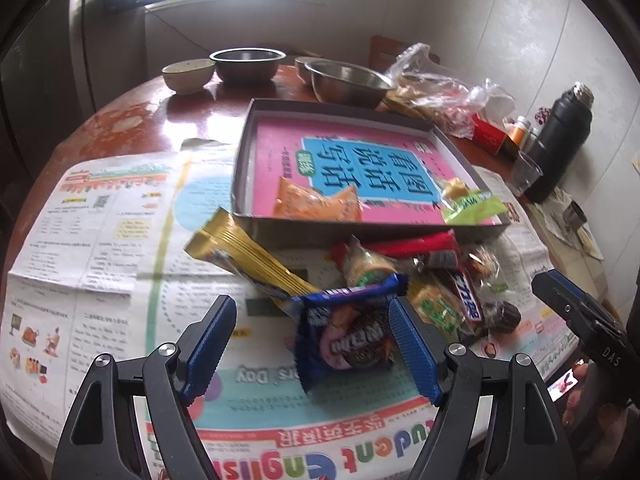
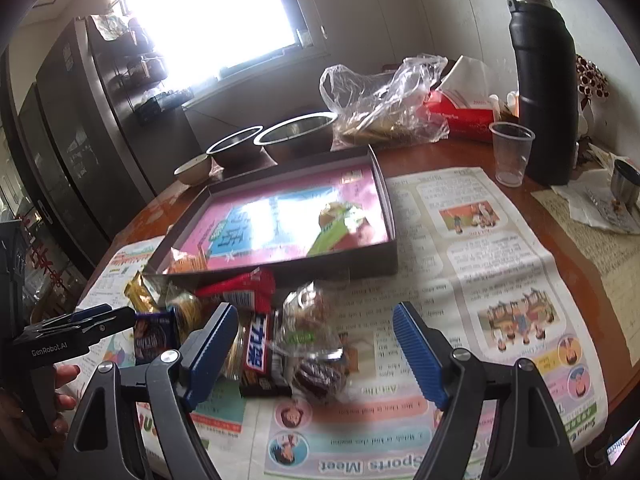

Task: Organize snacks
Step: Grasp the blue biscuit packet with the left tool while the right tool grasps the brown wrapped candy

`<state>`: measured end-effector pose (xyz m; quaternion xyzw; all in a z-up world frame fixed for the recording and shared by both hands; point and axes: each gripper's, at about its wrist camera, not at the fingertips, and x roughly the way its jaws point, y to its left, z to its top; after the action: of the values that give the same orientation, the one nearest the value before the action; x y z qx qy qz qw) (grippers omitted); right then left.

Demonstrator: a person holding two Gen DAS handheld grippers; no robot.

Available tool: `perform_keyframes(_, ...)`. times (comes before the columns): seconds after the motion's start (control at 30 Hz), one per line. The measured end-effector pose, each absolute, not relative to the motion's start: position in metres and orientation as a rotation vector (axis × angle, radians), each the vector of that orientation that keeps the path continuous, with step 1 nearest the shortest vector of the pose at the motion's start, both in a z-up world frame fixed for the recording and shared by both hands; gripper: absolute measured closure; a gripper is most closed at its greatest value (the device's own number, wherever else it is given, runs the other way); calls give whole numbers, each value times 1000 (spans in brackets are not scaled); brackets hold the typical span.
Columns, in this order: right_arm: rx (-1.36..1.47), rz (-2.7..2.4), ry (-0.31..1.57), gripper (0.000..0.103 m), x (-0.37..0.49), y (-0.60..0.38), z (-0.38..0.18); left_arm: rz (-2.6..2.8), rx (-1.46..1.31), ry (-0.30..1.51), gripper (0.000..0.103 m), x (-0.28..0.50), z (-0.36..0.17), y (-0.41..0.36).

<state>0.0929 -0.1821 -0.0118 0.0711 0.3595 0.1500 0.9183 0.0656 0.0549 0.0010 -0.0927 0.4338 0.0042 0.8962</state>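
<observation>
Round wooden surface, glossy red-brown finish with a worn pale patch at 10 o'clock, mostly covered by flat printed newspaper, matte, creased along the folds. Shallow rectangular cardboard box with dark grey walls lies on it at 12 o'clock; a glossy pink and blue book cover lines its floor. Inside the box: crinkled orange packet at the near wall, green-labelled packet in the near right corner. Two round steel bowls, brushed metal, plus a small ceramic bowl behind the box. Tall black matte flask with steel cap at 2 o'clock, clear ribbed plastic cup just beside it; crumpled clear plastic bag at 1 o'clock. Loose snack pile on the paper in front of the box: long gold foil packet, red wrapper, blue foil biscuit packet, dark chocolate bar, clear-wrapped pastries. Left hand-held gripper: released, ribbed blue pads either side of the blue packet, not pressing. Right hand-held gripper: released, jaws wide over the chocolate bar and pastries.
</observation>
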Motion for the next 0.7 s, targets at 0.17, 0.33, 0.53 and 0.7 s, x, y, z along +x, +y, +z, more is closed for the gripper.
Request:
perform_keyframes(0.17,135,304,757,24,83,-184,-19,-7,-172,902,23,63,-2,41)
perform_keyframes(0.33,123,302,778,24,76,-186,-26,-7,-160,911,23,63,-7,36)
perform_keyframes(0.53,95,299,798,24,76,-181,-36,-1,-158,917,23,64,-10,34)
perform_keyframes(0.7,84,299,811,24,80,-179,-45,15,-150,914,23,65,-12,34)
